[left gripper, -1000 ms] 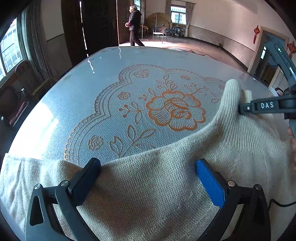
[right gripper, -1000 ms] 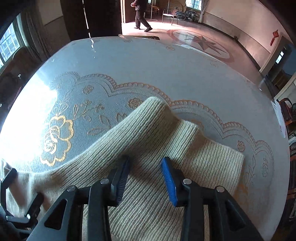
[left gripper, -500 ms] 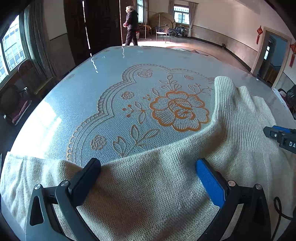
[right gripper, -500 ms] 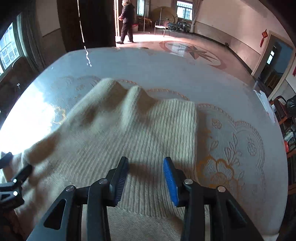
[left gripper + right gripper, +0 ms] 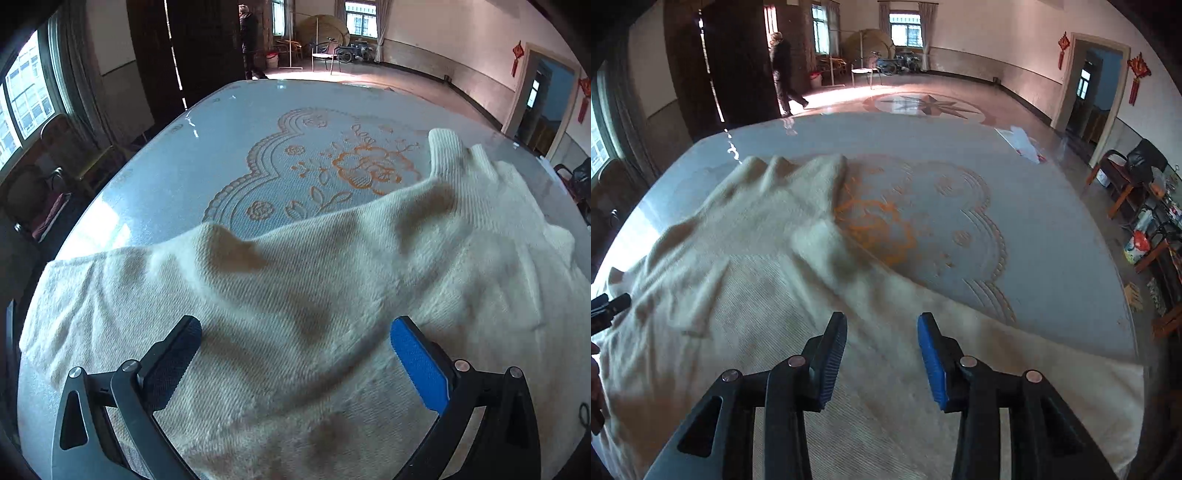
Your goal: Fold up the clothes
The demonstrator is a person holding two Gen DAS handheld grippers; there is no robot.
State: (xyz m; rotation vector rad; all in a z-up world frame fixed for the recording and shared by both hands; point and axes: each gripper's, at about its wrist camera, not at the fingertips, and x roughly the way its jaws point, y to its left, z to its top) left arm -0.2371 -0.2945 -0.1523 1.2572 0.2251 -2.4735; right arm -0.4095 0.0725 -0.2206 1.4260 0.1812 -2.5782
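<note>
Left wrist view: your left gripper (image 5: 295, 363) hovers with jaws wide apart and empty above the cream sweater (image 5: 332, 288), which lies spread along the near edge of the surface (image 5: 192, 158), ready for folding.

Right wrist view: your right gripper (image 5: 882, 354), partly open, holds nothing; the sweater (image 5: 738, 280) lies rumpled below, a ribbed part reaching toward the far edge.

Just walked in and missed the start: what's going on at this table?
A person is folding a cream knit sweater with a handheld gripper in each hand. The sweater lies rumpled on the floral-patterned table. The left gripper and right gripper both hang over it, jaws open, gripping nothing. No neat fold shows yet.
</note>
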